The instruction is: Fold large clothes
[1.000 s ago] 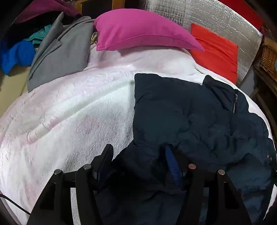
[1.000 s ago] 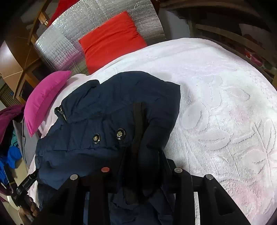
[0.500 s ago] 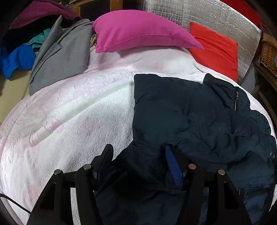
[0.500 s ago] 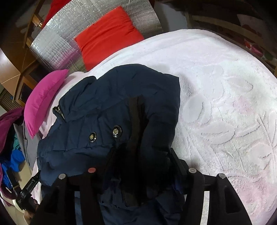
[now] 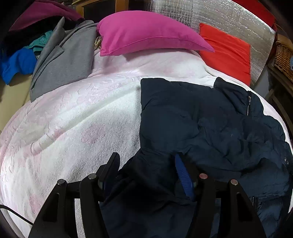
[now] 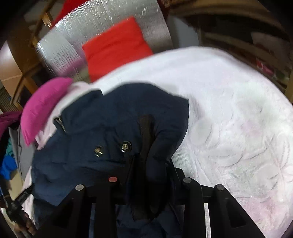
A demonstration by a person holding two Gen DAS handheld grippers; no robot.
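Observation:
A dark navy padded jacket (image 5: 201, 119) lies on a white and pink bedspread (image 5: 82, 119). My left gripper (image 5: 146, 164) has its jaws around a bunched fold of the jacket's lower edge, one blue pad (image 5: 181, 172) showing. In the right wrist view the jacket (image 6: 109, 119) shows two gold buttons (image 6: 125, 146) and a black strip. My right gripper (image 6: 146, 175) is shut on a raised fold of the jacket, its fingertips hidden under the cloth.
A pink pillow (image 5: 146, 38) and a red pillow (image 5: 228, 53) lean on a silver headboard panel (image 5: 192, 12). A grey coat (image 5: 64, 60) and other clothes are piled at the far left. A wicker basket (image 5: 283, 56) stands at the right.
Both grippers have lifted and moved slightly toward the pillows with the jacket folds still in them. The right wrist view is now blurred by motion.

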